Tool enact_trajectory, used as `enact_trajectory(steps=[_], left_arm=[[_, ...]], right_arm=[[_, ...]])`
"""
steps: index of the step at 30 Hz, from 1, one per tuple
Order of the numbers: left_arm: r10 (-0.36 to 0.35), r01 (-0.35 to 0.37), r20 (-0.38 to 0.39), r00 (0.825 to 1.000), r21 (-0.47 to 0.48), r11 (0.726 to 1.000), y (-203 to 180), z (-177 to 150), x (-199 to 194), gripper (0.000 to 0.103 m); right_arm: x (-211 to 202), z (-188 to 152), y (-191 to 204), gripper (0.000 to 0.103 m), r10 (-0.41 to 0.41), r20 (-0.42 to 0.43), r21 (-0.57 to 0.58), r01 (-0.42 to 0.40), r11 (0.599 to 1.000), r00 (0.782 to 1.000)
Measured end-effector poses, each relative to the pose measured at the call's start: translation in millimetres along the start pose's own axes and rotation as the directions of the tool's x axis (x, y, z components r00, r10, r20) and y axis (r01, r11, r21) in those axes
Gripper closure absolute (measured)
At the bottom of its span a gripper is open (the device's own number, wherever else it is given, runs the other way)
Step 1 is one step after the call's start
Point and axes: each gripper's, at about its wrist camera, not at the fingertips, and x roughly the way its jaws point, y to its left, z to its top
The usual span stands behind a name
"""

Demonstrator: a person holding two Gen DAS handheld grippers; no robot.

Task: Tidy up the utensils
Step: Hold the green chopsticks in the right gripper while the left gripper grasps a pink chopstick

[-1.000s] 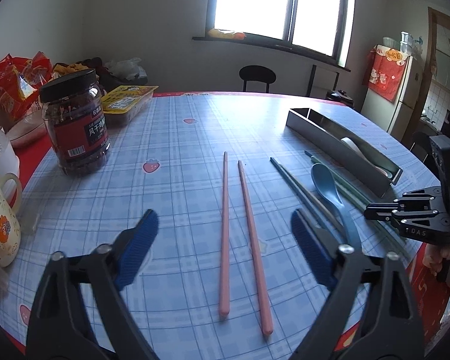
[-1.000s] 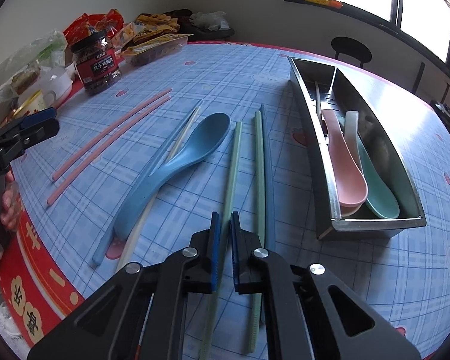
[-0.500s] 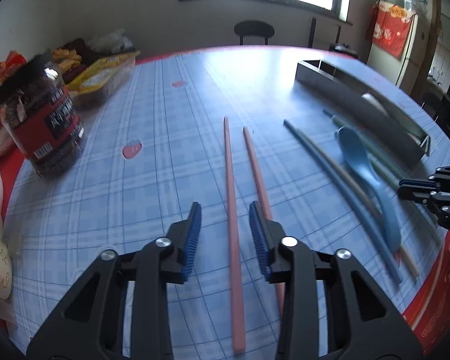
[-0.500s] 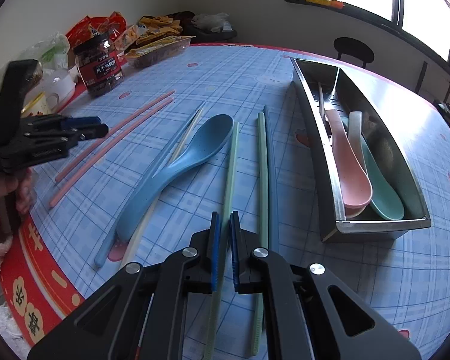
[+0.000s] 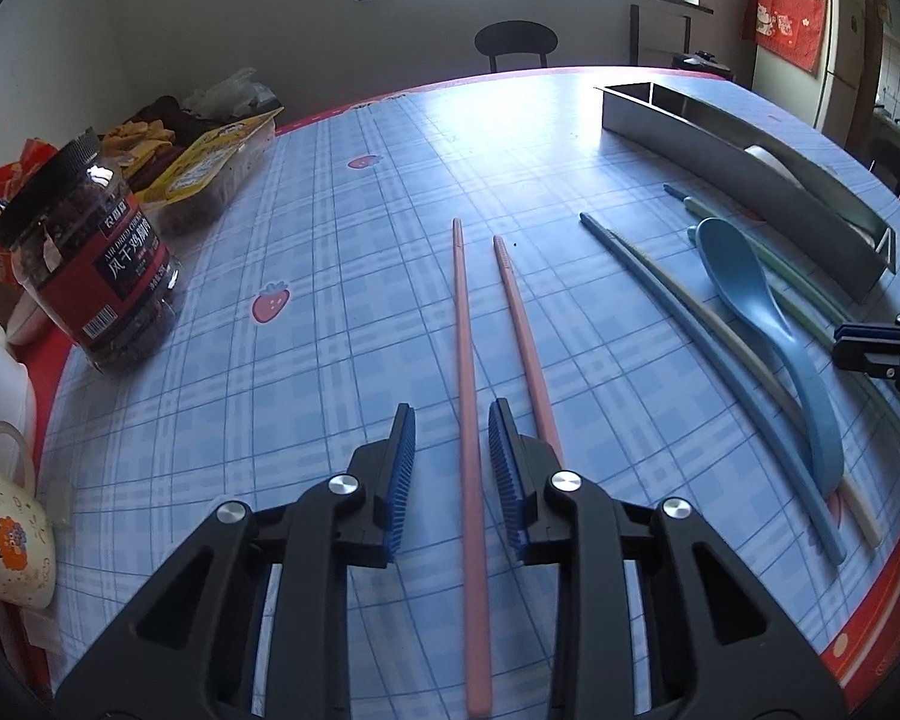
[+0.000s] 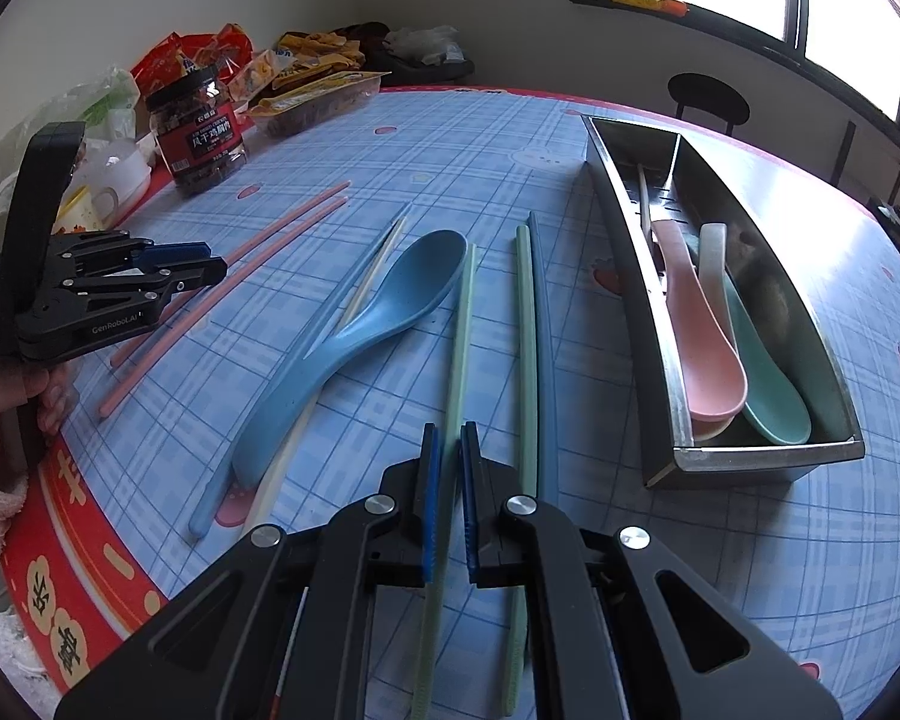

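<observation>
Two pink chopsticks (image 5: 468,360) lie side by side on the blue checked tablecloth. My left gripper (image 5: 450,462) is low over them, its jaws partly open and straddling the left pink chopstick without pinching it. My right gripper (image 6: 448,492) has its jaws nearly shut around a pale green chopstick (image 6: 459,360); contact with it is unclear. A second green chopstick (image 6: 527,330), a dark blue chopstick (image 6: 547,324), a blue spoon (image 6: 360,336) and a cream chopstick lie beside it. The steel utensil tray (image 6: 630,228) holds a pink spoon (image 6: 699,336) and a teal spoon (image 6: 762,378).
A dark snack jar (image 5: 90,264) stands at the left, with a mug (image 5: 6,528), a white container and snack packets (image 5: 210,156) around it. The table's red front edge (image 6: 90,540) is close. A black chair (image 5: 513,45) stands behind the table.
My left gripper has narrowed from wide open and dropped forward onto the left pink chopstick. My right gripper has stayed around the green chopstick.
</observation>
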Motion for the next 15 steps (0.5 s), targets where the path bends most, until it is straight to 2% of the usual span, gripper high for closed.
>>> enact_trajectory(steps=[5,11,13,15], left_arm=[[0.025,-0.025,0.003,1.0,0.02,0.999,-4.4,0.5,-1.0,0.074],[0.011,-0.011,0.002,1.0,0.014,1.0,-3.5,-0.1,-1.3,0.075],[0.013,-0.014,0.004,1.0,0.029,0.999,-5.7,-0.3,-1.6,0.08],[0.0,-0.001,0.006,1.0,0.053,0.999,-9.7,-0.7,-1.9,0.092]], right_arm=[[0.6,0.5,2.4,0.095,-0.016,0.002,-0.012,0.016,1.0,1.0],[1.4,0.8,4.6,0.095,-0.024,0.002,-0.018,0.024,1.0,1.0],[1.6,1.1,4.7,0.095,-0.024,0.001,-0.019,0.024,1.0,1.0],[1.8,0.7,4.6,0.095,-0.023,0.001,-0.021,0.023,1.0,1.0]])
